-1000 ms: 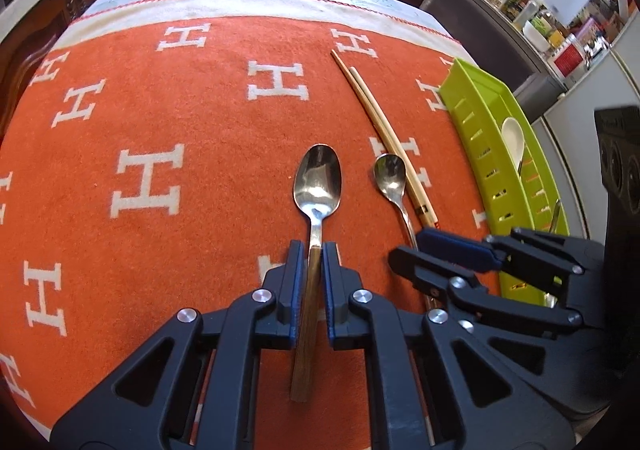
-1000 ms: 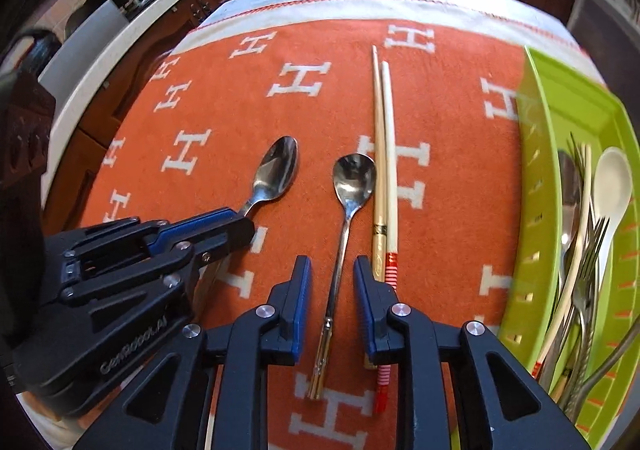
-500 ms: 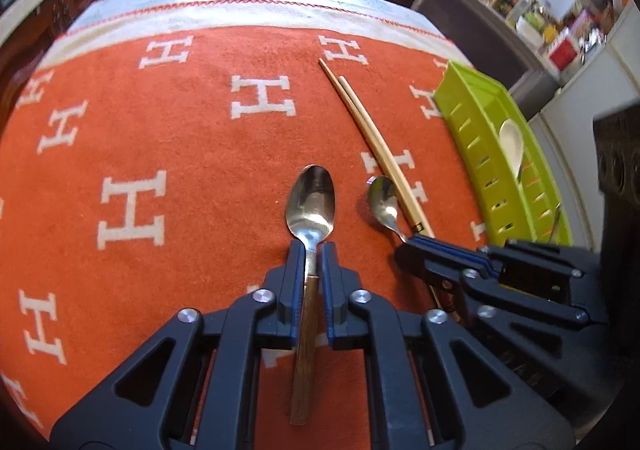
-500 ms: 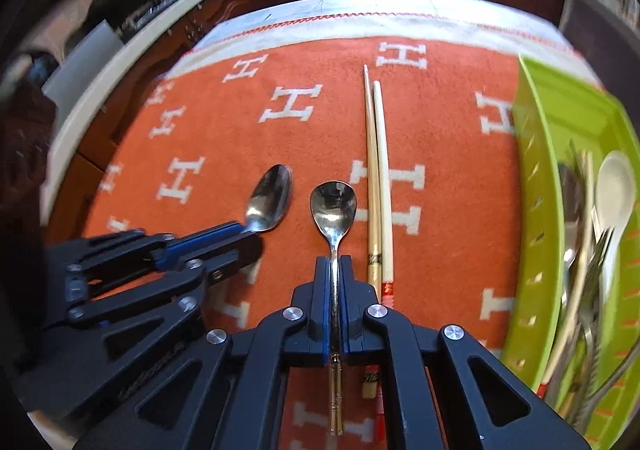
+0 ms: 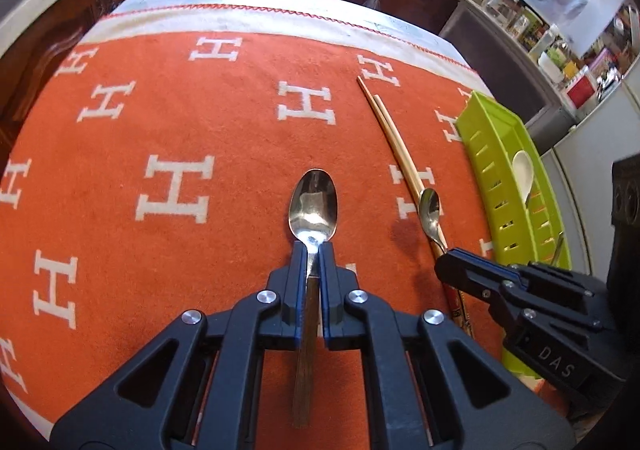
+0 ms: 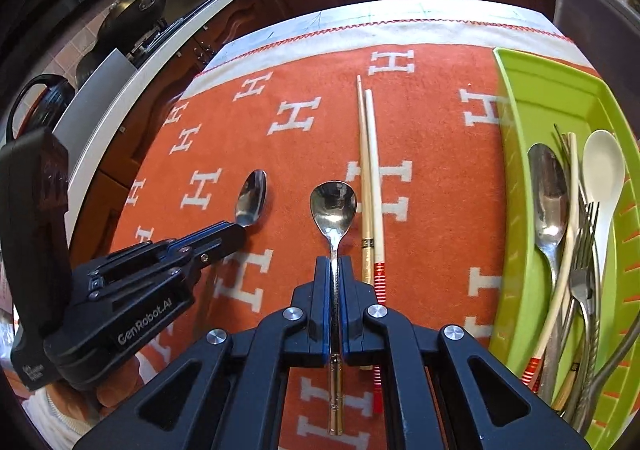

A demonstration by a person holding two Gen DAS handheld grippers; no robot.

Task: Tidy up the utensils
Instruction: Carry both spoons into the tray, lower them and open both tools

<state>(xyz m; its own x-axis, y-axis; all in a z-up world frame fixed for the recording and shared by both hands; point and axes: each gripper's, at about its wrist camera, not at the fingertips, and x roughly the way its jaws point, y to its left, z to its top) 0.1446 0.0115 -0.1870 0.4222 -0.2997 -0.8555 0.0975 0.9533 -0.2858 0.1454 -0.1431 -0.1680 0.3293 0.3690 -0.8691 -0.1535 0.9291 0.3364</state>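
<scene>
Now, left hand-held gripper (image 5: 313,250) clamped on big spoon (image 5: 313,205) — right hand-held gripper (image 6: 335,264) clamped on sm. spoon (image 6: 333,207)

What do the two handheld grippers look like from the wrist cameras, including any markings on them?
Both are matte black plastic. The left gripper and right gripper have flat parallel fingers with blue pad edges, carried on open triangular linkages with silver round-head bolts at the pivots. The left gripper's side carries white "GenRobot.AI" lettering; the right gripper's side shows "DAS". No cables show. A white cuff sits below the left unit.
</scene>
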